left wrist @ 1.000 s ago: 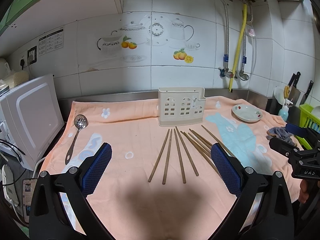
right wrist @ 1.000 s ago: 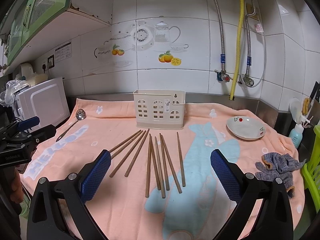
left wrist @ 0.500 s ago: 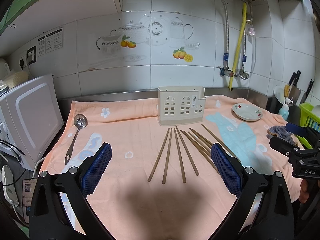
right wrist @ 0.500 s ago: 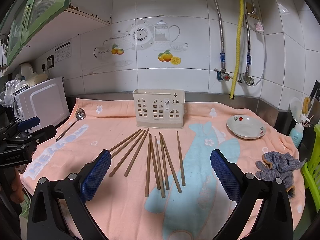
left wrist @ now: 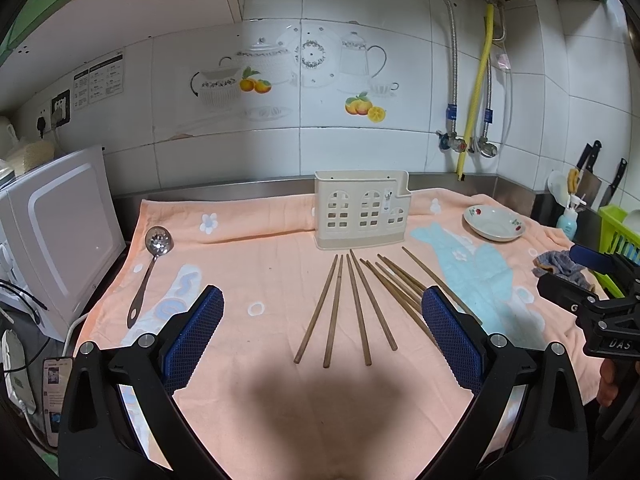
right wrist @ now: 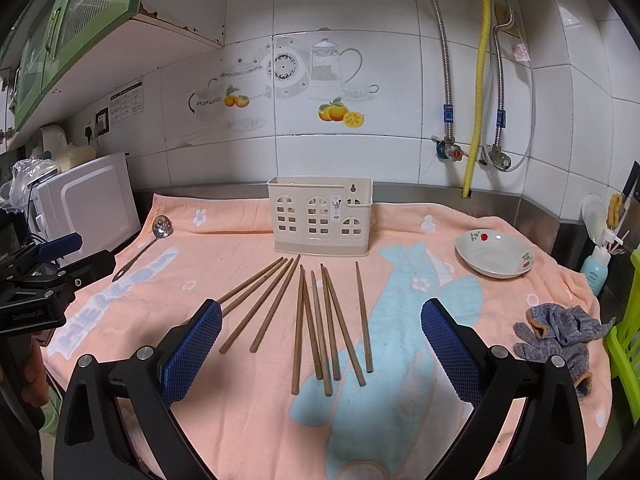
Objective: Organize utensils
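Several brown wooden chopsticks (left wrist: pixel 357 304) (right wrist: pixel 297 328) lie fanned out on an orange towel (left wrist: pixel 260 264), just in front of a cream plastic utensil holder (left wrist: pixel 360 216) (right wrist: pixel 320 220) that stands upright near the wall. A slotted metal spoon (left wrist: pixel 158 240) (right wrist: pixel 162 227) lies at the towel's left side. My left gripper (left wrist: pixel 320 294) hovers open over the near ends of the chopsticks, with nothing between its blue pads. My right gripper (right wrist: pixel 320 308) is likewise open above the chopsticks. Each gripper also shows at the edge of the other's view: the right gripper (left wrist: pixel 572 272) and the left gripper (right wrist: pixel 80 256).
A white dish (right wrist: pixel 494 254) sits at the right back of the towel, with a grey knitted glove (right wrist: pixel 560 332) nearer the front. A white microwave (left wrist: pixel 60 232) stands on the left. A green rack (right wrist: pixel 628 340), a bottle and knives occupy the right corner.
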`<state>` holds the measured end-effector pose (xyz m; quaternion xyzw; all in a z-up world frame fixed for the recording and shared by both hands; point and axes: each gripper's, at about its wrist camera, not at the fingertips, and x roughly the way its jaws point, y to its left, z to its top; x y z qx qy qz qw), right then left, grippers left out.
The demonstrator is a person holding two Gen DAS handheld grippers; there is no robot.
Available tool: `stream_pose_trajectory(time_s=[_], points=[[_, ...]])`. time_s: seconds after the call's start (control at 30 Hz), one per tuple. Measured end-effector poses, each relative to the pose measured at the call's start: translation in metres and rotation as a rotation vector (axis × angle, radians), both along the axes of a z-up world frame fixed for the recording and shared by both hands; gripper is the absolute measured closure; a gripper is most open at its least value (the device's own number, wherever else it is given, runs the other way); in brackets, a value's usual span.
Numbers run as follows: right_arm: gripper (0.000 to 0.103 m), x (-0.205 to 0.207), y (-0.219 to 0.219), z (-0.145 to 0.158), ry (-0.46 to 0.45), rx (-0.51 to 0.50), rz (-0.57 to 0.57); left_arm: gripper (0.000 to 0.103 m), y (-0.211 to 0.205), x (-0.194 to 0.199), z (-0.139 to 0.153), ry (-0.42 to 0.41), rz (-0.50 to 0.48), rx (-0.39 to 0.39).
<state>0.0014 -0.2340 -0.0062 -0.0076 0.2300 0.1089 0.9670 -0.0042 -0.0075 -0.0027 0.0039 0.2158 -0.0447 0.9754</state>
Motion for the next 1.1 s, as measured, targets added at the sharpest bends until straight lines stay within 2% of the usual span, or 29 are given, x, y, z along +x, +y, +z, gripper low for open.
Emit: stream_pose_trajectory(time_s=[0.47, 1.1], points=[[0.006, 0.007, 0.000, -0.003, 0.015, -0.003, 0.001, 0.005, 0.001, 0.009, -0.004, 0.021, -0.007, -0.013], [0.007, 0.032, 0.000, -0.015, 0.070, -0.013, 0.006, 0.005, 0.014, 0.041, -0.029, 0.114, -0.003, -0.008]])
